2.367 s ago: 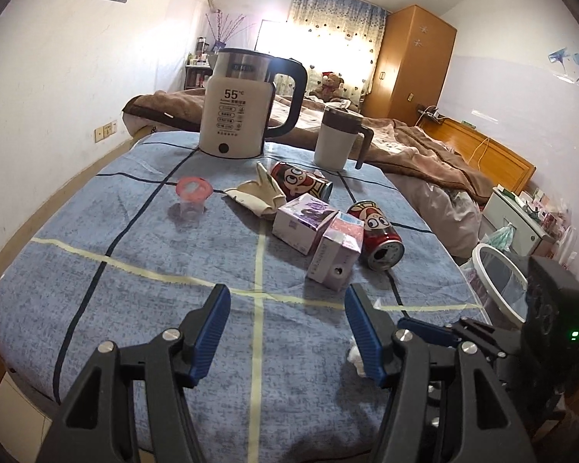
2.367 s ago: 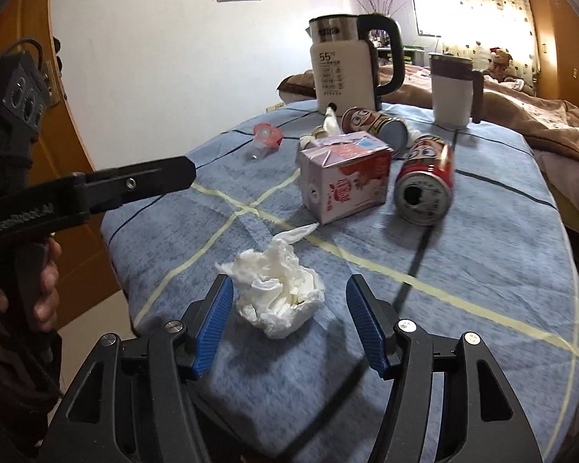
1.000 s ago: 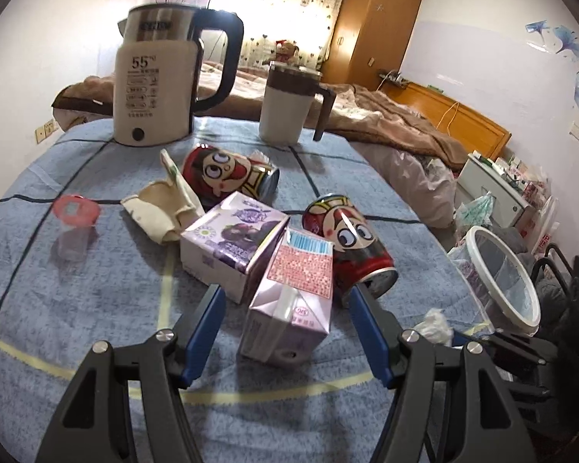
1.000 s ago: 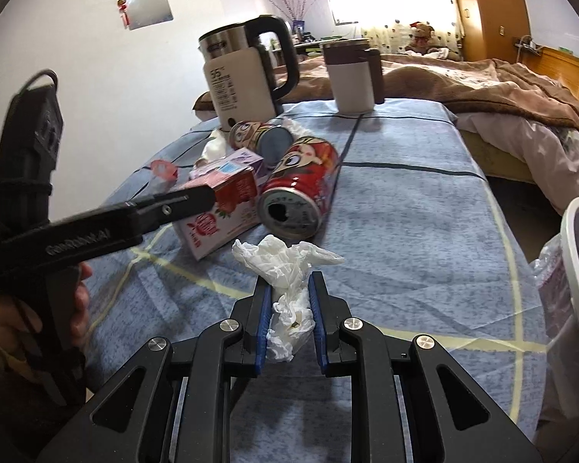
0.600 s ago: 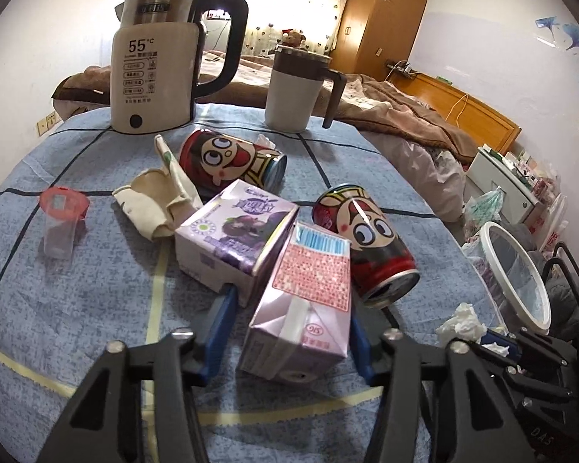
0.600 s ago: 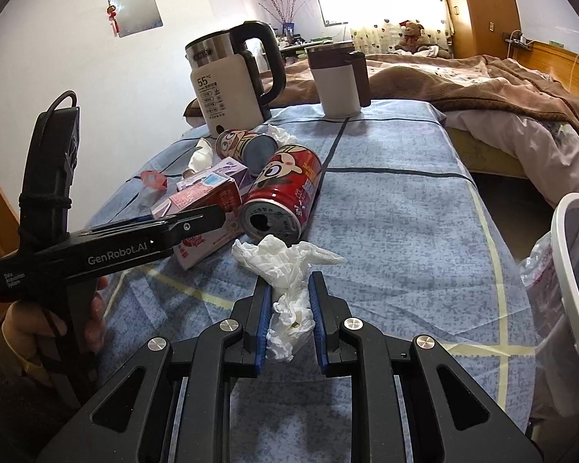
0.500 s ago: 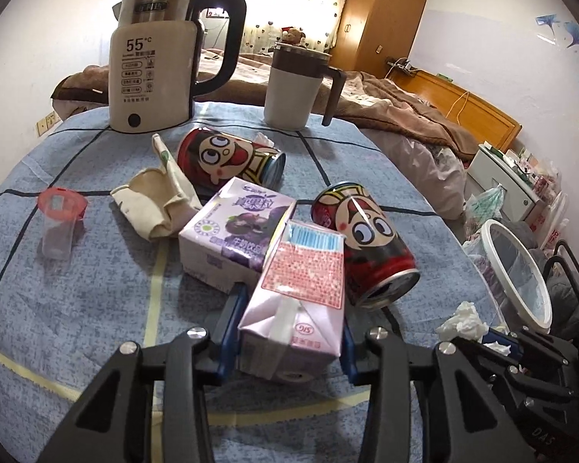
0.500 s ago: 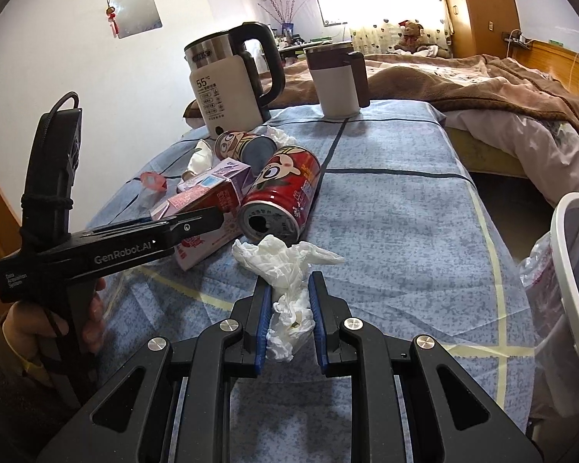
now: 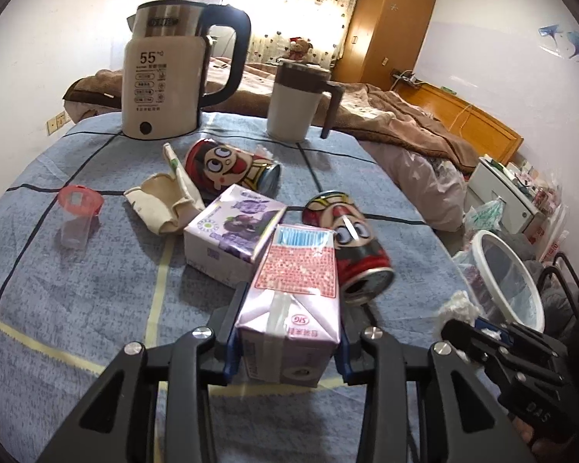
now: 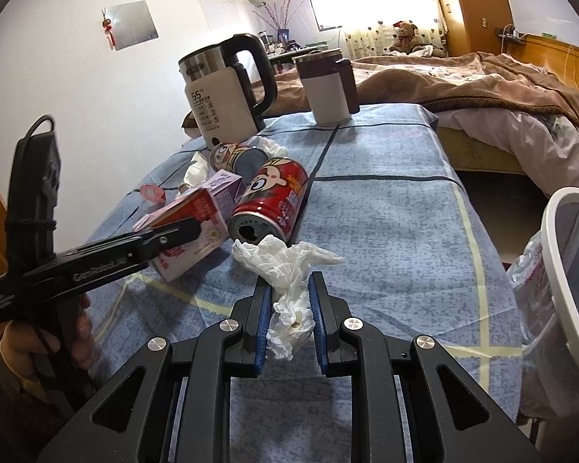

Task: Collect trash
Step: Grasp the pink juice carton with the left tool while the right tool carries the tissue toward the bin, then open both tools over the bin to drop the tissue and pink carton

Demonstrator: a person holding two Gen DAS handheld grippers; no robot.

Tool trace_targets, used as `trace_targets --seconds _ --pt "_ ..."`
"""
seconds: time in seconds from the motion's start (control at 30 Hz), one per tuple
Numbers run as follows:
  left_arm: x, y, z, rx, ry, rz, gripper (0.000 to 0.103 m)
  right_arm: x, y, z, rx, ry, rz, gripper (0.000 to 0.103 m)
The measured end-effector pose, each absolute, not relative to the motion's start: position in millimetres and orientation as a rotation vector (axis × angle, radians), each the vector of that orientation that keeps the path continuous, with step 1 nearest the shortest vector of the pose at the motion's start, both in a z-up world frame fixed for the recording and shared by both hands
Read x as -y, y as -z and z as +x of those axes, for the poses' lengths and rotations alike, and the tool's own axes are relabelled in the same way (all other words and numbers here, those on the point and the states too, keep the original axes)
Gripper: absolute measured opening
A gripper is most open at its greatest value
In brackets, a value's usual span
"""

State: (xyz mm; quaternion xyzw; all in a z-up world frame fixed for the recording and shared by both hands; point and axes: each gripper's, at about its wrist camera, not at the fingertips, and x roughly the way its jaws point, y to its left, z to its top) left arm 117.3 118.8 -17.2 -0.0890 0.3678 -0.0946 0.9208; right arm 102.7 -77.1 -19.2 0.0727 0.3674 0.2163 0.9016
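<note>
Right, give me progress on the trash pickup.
Nothing visibly binned yet. In hand: right gripper clamps the crumpled tissue; left gripper, jaws just closing, presses the pink carton. Left on the table: purple carton, two red cans. The bin waits at the table's edge.

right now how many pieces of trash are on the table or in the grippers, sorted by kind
drink cans: 2, far can and near can
drink cartons: 2, purple carton and pink carton in the left gripper
crumpled tissue: 1, in the right gripper
cream wrapper: 1
small plastic cup: 1
total: 7
</note>
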Motion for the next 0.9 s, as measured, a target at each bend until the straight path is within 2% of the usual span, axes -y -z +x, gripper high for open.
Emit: trace_targets --seconds 0.5,0.9 --pt "-69.6 -25.5 106.0 -0.672 0.293 -0.133 0.039 133.5 -7.3 93.2 -0.691 -0.37 0.222 0.02" --pt "20.7 -37.8 119.5 -0.663 0.504 -0.107 0.039 211.2 -24.4 83.0 -0.646 -0.226 0.271 0.02"
